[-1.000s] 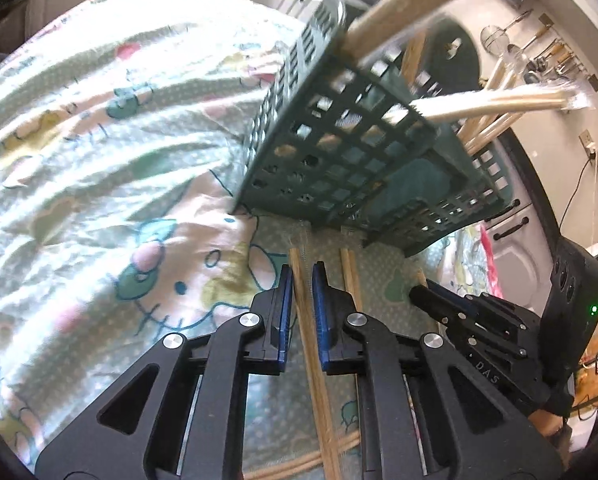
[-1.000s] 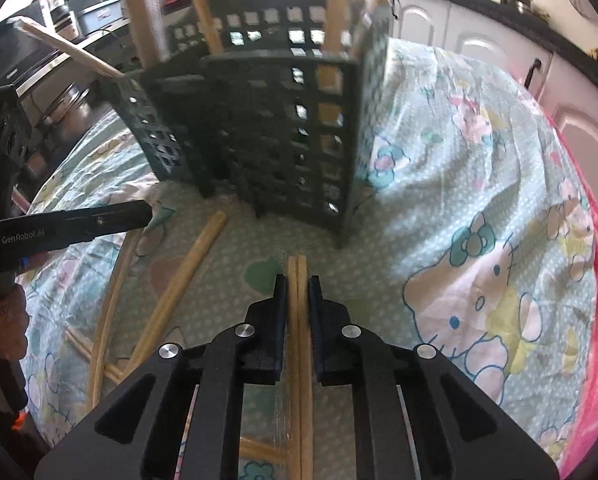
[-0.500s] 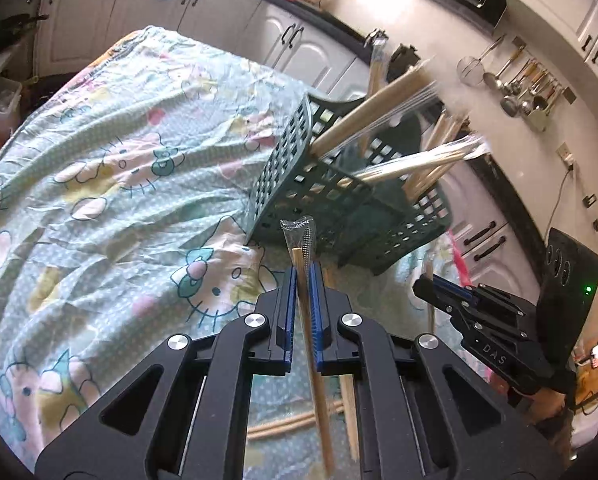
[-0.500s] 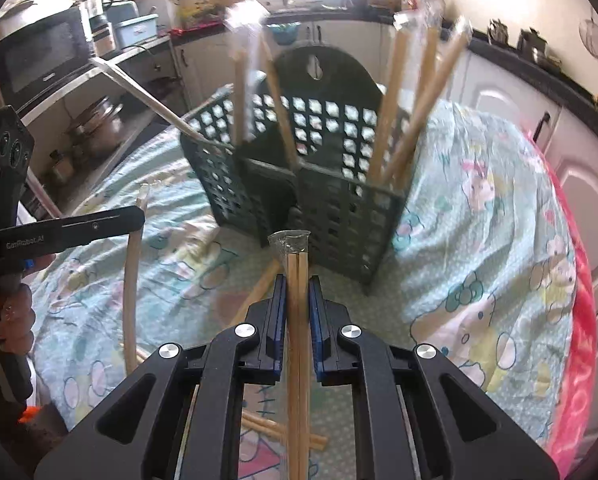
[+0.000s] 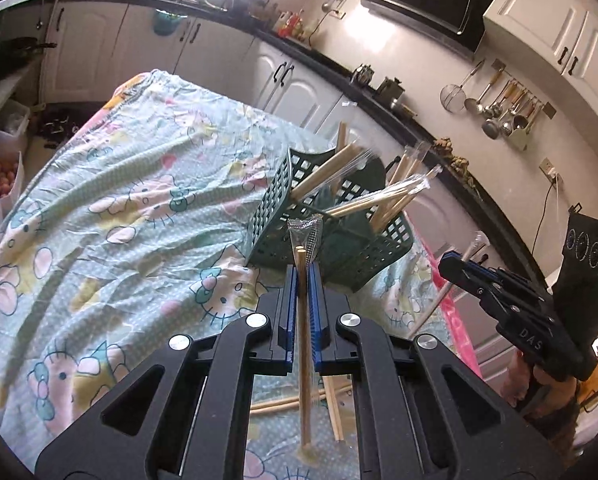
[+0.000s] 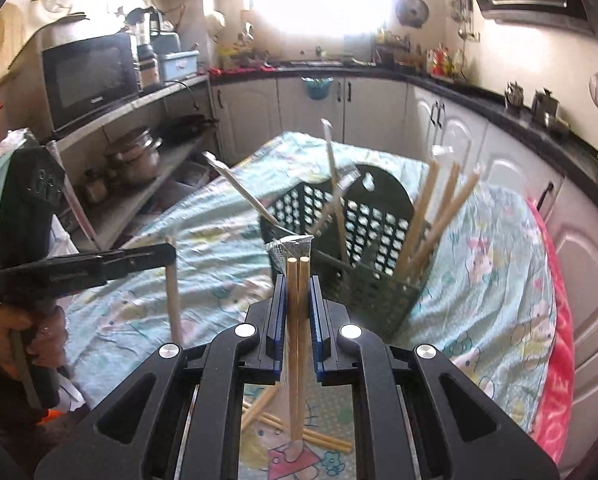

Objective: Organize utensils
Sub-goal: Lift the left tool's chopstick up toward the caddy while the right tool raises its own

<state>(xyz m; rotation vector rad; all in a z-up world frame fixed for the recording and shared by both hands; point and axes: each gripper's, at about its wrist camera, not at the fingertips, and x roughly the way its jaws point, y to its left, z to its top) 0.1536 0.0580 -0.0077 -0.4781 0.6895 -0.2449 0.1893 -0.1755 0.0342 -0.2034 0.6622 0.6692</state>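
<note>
Kitchen, cartoon-print cloth-covered surface (image 5: 111,208); each hand-held gripper, left (image 5: 303,280) and right (image 6: 298,292), clamps mid-length light, stiff, slippery plastic-wrapped wooden chopsticks (image 5: 303,352) near the dark green lattice plastic basket (image 6: 363,240).

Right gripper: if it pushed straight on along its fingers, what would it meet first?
Probably the green basket. The right gripper, shut on wrapped chopsticks, points at its near wall, and the chopstick tips would likely touch first. Depth is unclear, so it might instead pass over the rim.
</note>
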